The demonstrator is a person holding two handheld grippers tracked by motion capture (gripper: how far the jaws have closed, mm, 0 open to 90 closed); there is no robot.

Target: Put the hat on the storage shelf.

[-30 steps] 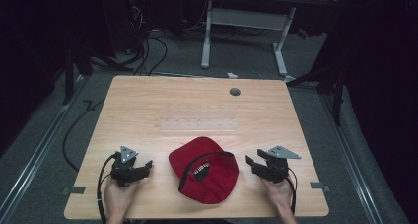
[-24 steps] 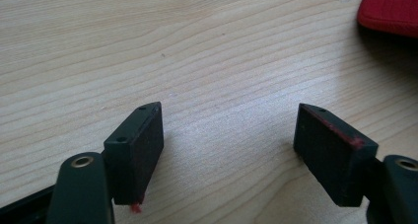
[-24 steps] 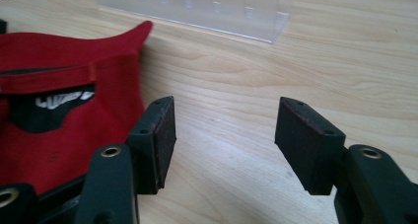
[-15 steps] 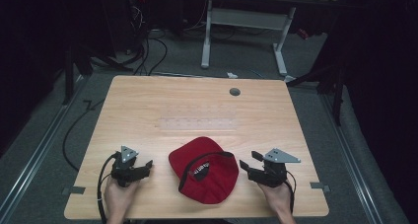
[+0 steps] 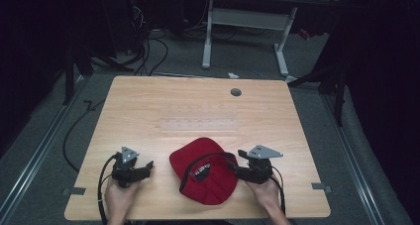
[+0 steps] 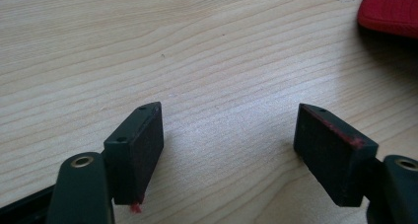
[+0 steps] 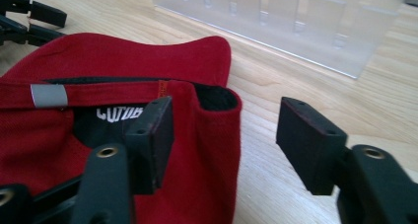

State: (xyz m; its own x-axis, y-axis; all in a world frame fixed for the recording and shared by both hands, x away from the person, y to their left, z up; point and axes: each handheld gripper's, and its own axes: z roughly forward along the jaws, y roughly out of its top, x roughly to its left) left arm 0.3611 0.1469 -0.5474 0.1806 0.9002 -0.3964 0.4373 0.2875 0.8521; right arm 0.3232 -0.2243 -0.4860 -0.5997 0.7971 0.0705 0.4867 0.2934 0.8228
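Note:
A red cap (image 5: 208,178) lies upside down near the table's front edge, its black strap and white-lettered label showing (image 7: 118,113). My right gripper (image 5: 238,163) has reached the cap's right rim. In the right gripper view its jaws (image 7: 226,105) straddle that rim, one over the cap's inside and one over bare wood. They have just been closing a little, but the pads do not press the cloth. My left gripper (image 5: 147,168) rests left of the cap, open (image 6: 229,110) over bare wood, with the cap's edge (image 6: 394,9) off to its upper right.
A clear plastic rack (image 5: 198,123) lies flat in the middle of the wooden table (image 5: 148,101), just beyond the cap (image 7: 276,21). A round grey grommet (image 5: 236,92) sits near the far edge. Cables and a desk frame are on the floor behind.
My right gripper has moved left to the cap, and its jaws now straddle the rim. The left gripper and the cap have stayed put.

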